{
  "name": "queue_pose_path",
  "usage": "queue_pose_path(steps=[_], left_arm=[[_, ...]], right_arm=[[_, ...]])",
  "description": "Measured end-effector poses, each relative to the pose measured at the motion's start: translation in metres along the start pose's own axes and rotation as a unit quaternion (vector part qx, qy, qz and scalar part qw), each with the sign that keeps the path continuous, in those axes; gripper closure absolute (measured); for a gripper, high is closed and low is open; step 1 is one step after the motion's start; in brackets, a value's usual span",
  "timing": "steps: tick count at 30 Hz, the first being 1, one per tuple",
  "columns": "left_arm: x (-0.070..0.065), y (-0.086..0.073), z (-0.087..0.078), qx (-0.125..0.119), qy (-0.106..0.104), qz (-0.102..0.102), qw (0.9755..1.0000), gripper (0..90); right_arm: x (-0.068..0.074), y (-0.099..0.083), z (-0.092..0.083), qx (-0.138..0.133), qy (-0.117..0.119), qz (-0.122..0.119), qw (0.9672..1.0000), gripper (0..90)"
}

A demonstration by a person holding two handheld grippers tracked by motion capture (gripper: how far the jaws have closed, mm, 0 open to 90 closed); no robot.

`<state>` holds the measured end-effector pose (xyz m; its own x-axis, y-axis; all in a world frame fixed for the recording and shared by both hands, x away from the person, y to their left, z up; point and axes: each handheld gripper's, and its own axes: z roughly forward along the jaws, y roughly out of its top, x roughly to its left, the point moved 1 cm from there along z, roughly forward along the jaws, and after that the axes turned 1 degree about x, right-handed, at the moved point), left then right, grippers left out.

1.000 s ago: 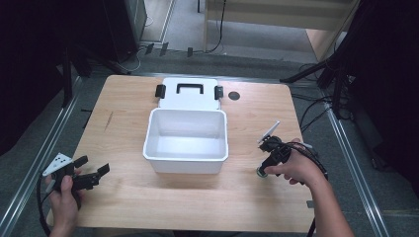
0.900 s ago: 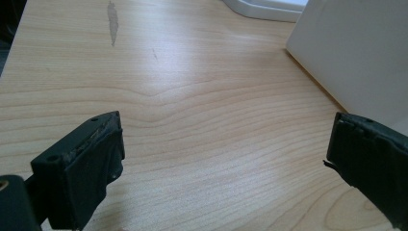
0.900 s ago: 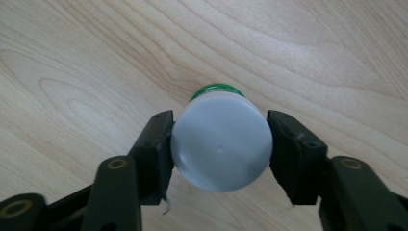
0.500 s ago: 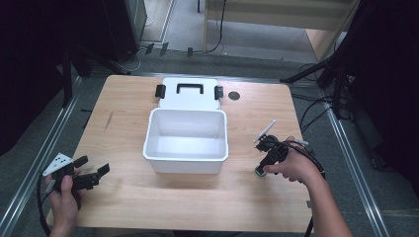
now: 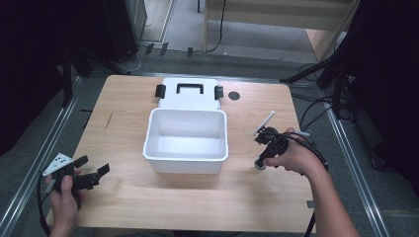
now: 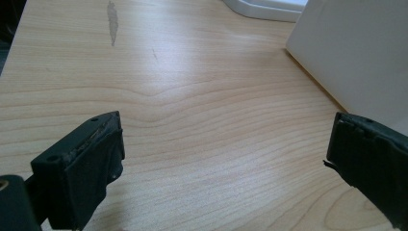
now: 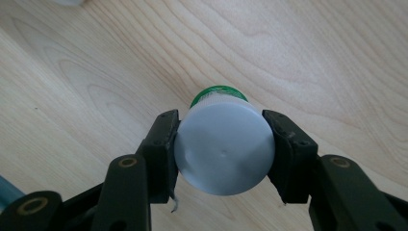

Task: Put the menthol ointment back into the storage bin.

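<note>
The right tool clamps a small white container, its label hidden; the left tool gapes wide, empty.

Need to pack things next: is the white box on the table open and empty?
Open and empty: the box shows a bare white inside, its lid flat behind it.

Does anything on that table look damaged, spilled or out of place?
Only small things: a grey smear mars the wooden table at its far left, and the white bin has its lid off, lying behind it. Nothing looks spilled.
</note>
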<state>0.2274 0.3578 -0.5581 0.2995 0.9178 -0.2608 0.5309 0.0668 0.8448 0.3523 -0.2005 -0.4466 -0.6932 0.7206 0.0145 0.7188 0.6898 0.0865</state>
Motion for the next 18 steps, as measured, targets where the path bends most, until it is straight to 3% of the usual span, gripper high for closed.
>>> queue_pose_path(steps=[18], left_arm=[[0.001,0.000,0.000,-0.001,-0.001,-0.001,1.0000,0.3]], right_arm=[[0.010,0.029,-0.043,-0.006,0.001,-0.006,1.0000,51.5]])
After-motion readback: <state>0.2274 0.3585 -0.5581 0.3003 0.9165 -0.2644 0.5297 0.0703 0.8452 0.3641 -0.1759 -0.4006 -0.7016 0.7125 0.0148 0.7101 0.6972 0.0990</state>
